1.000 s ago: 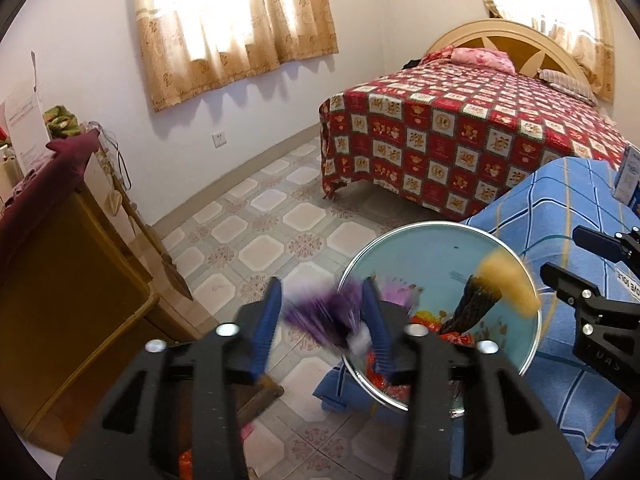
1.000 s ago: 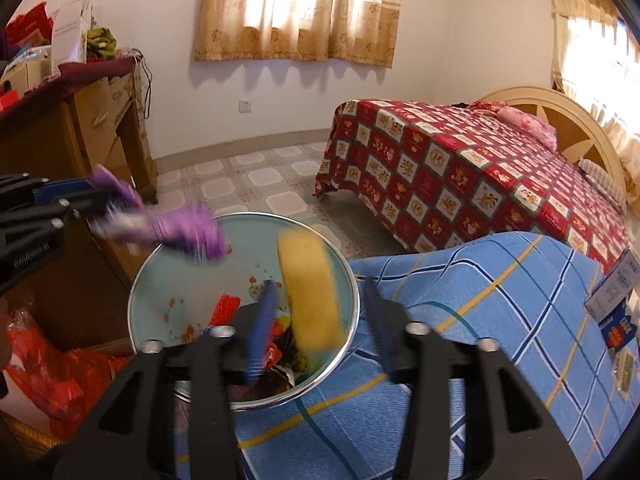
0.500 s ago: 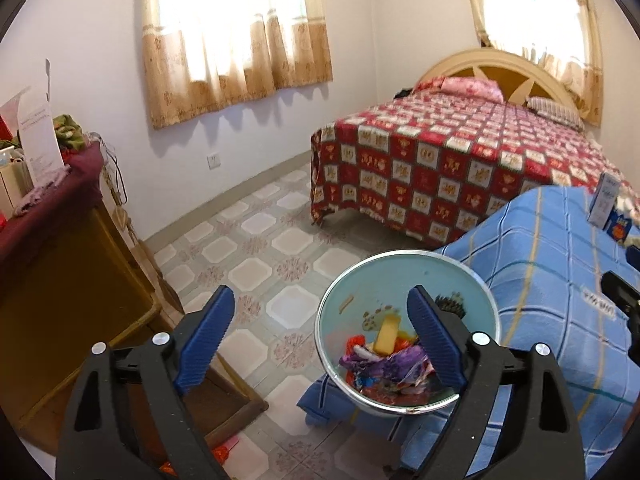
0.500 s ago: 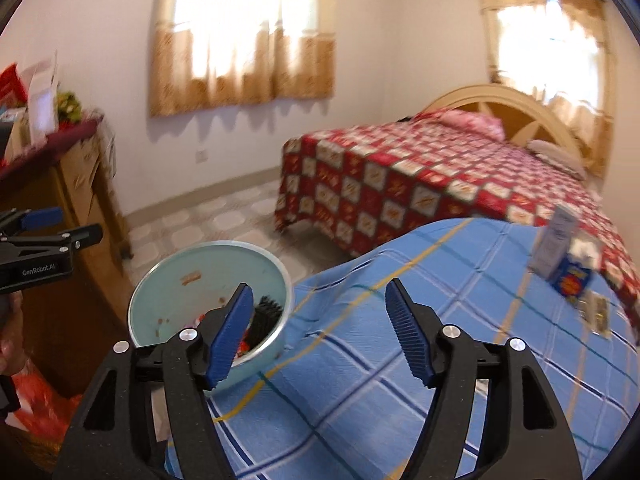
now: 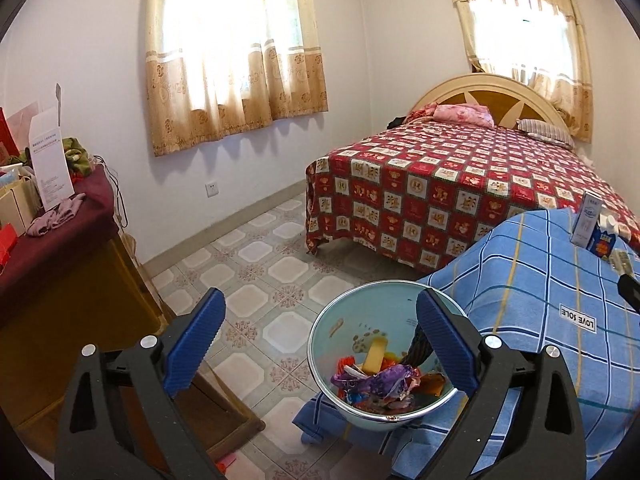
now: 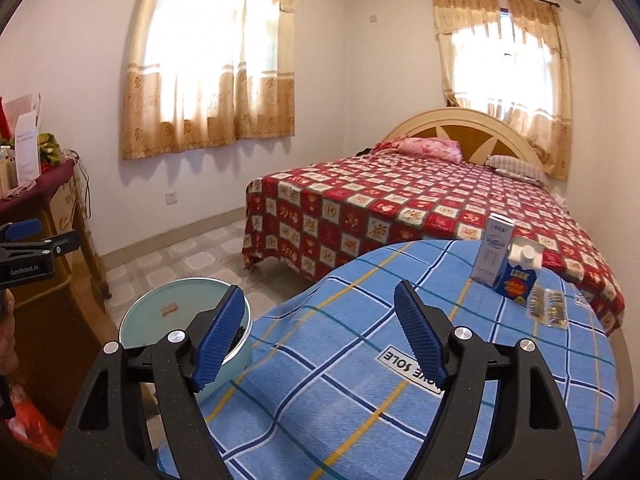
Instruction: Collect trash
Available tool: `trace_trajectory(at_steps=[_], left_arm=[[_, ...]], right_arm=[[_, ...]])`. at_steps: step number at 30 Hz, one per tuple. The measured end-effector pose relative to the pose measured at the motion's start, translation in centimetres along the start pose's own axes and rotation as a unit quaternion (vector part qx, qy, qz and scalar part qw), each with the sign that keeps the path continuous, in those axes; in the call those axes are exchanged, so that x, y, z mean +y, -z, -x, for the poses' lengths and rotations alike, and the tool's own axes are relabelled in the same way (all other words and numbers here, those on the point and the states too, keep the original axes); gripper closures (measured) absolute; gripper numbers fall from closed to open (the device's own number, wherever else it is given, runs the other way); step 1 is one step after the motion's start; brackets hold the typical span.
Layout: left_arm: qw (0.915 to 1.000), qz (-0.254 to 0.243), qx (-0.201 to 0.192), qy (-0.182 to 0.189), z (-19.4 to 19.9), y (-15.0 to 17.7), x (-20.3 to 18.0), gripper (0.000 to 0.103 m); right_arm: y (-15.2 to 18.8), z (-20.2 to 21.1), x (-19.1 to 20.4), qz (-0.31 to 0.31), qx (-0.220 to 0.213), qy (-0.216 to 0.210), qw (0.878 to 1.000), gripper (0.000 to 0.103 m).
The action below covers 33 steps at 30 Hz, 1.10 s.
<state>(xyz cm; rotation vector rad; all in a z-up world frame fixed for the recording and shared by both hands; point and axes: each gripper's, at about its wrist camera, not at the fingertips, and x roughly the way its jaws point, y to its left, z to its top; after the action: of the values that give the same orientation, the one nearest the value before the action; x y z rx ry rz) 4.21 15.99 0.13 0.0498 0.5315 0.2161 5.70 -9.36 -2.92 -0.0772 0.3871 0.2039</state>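
Observation:
A pale blue bowl (image 5: 328,332) sits at the edge of the blue checked tablecloth (image 5: 540,300). It holds a purple wrapper (image 5: 384,380), a yellow piece (image 5: 376,354), a black brush (image 5: 418,344) and other scraps. My left gripper (image 5: 320,320) hangs above the bowl, jaws opening wide, nothing between them. My right gripper (image 6: 318,312) is over the tablecloth (image 6: 360,380) with the bowl (image 6: 172,312) at its left, jaws opening and empty. Farther along the cloth stand a white carton (image 6: 492,252), a blue carton (image 6: 518,280) and small packets (image 6: 548,304).
A bed with a red checked cover (image 6: 400,208) fills the far right. A wooden cabinet (image 5: 60,312) with a maroon cloth and clutter on top stands at the left. Tiled floor (image 5: 260,256) lies between them. A red bag (image 6: 28,424) lies low beside the cabinet.
Both grippers let go: the purple wrapper and the yellow piece now lie in the bowl. Both jaws widened and both hands rose. The right gripper swung right, over the tablecloth.

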Motion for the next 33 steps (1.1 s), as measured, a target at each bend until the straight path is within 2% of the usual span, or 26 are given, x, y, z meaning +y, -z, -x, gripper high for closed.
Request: trace_trajectory(at_steps=[33], left_arm=[[0.9999,0.0,0.002,-0.016,-0.5,0.1,0.5,0.006]], right_arm=[[-0.1,0.4,0.9,0.008,0.001,-0.004,1.0,0.025]])
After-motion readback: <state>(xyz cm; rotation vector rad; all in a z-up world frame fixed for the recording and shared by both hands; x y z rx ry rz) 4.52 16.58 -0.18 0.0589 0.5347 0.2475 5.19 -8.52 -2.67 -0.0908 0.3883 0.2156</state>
